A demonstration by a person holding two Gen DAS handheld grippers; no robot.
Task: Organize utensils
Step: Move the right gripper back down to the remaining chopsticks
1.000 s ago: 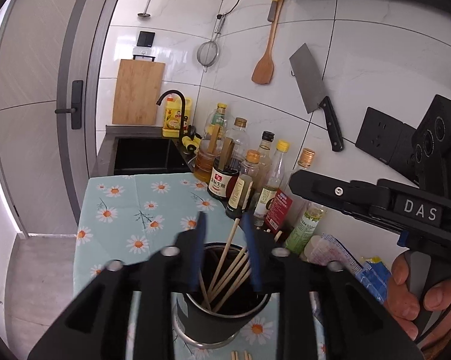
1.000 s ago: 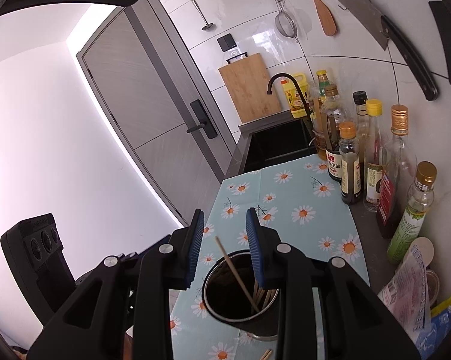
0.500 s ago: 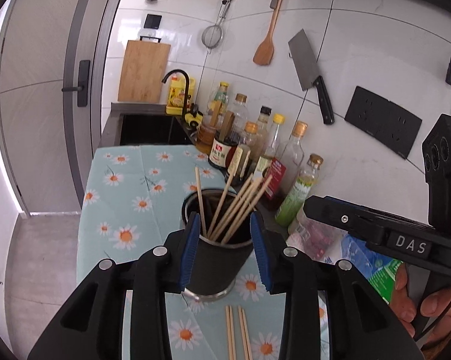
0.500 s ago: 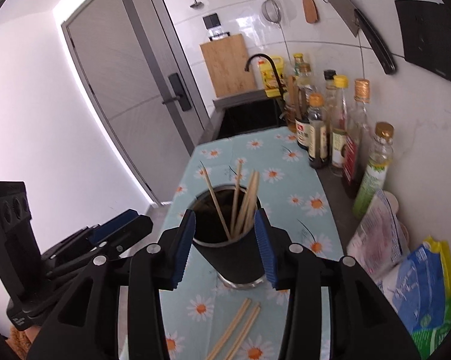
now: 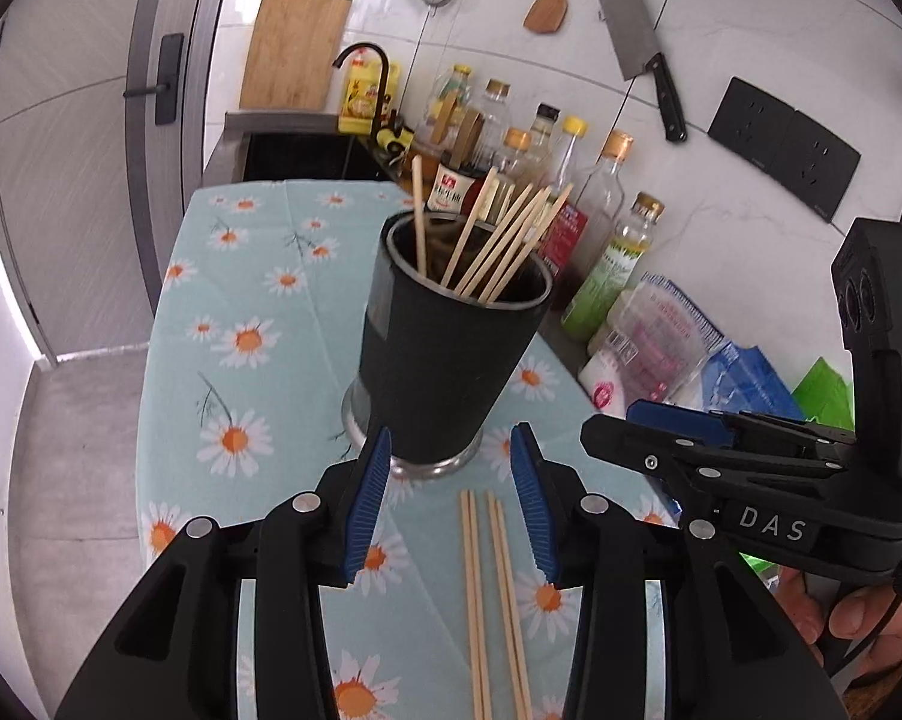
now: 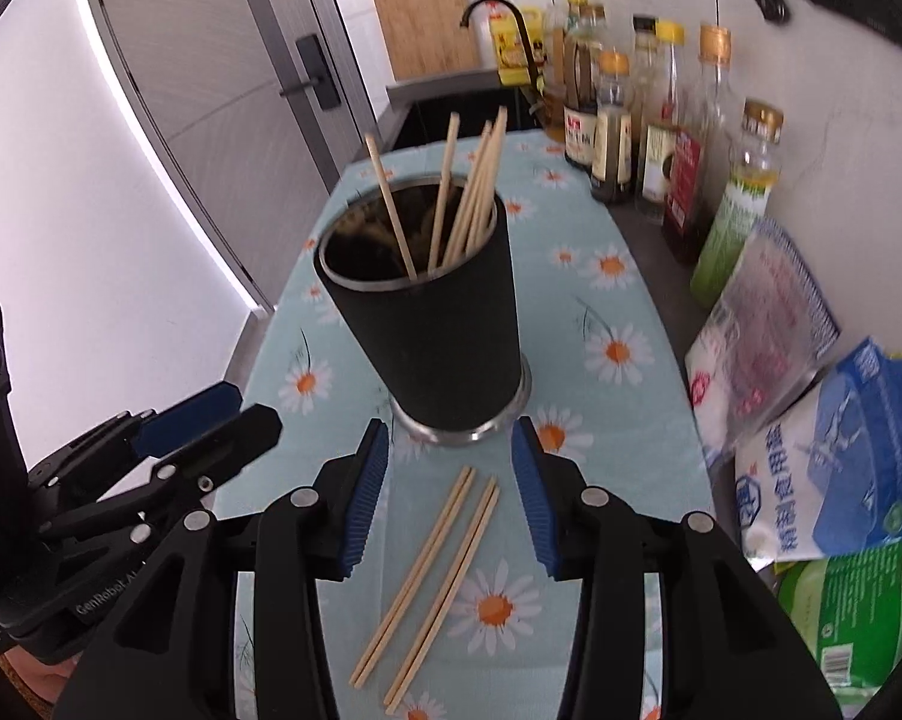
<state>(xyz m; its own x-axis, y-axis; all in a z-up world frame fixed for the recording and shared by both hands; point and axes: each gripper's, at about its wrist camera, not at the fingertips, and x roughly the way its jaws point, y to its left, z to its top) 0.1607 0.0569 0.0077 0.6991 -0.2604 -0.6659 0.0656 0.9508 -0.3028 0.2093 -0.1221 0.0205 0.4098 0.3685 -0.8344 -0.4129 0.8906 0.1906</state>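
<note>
Bamboo chopsticks lie in two pairs on the daisy-cloth counter, just before the black holder that stores the rest upright. Left hand-held gripper and right hand-held gripper hover, jaws apart, empty, ready to collect them.

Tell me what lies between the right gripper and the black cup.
Only bare daisy cloth. In the right wrist view the loose chopsticks lie nearer than the fingertips, so nothing sits between the right gripper and the cup.
</note>
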